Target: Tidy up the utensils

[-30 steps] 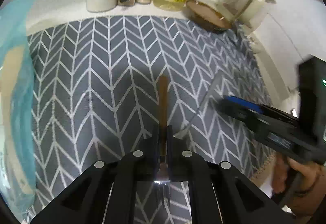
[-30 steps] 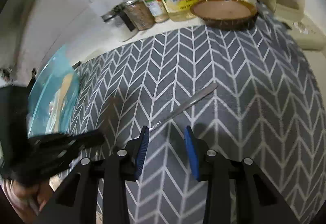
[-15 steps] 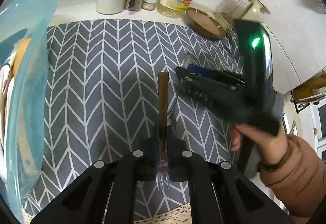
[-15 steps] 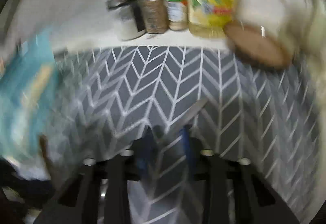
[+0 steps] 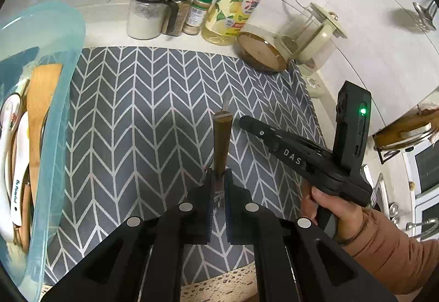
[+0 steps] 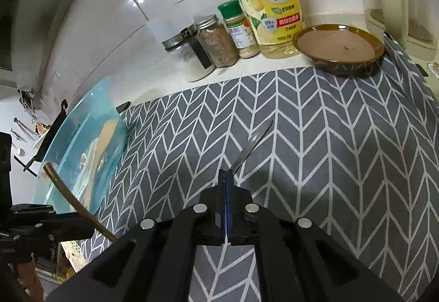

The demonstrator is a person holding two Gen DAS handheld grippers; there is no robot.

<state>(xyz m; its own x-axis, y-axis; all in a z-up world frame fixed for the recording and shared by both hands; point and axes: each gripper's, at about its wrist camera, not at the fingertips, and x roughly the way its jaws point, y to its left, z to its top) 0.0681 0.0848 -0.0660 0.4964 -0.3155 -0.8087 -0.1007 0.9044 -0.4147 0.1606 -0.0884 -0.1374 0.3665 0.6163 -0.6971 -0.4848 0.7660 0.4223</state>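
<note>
Fork (image 5: 221, 137): wooden handle pointing forward, tines rearward between the jaws of the left gripper (image 5: 218, 189), which is clamped narrow on its neck; the fork is carried clear above the grey chevron mat (image 5: 137, 115).

Knife (image 6: 253, 141): metal blade slanting up and away from the right gripper (image 6: 225, 184), above the mat. The jaws have just been closing and now stand pressed together with the knife's near end between the pads.

Surroundings: a translucent blue bin (image 5: 55, 115) stands at the mat's left edge, holding a wooden spatula (image 5: 41, 99) and white spoons (image 5: 19, 164). Behind the mat, along the tiled wall: spice jars (image 5: 175, 14), a yellow detergent bottle (image 5: 236, 11), a brown dish (image 6: 338, 48) on the mat's far corner, a cream kettle (image 5: 312, 36). Nothing stands between the grippers and the bin.
</note>
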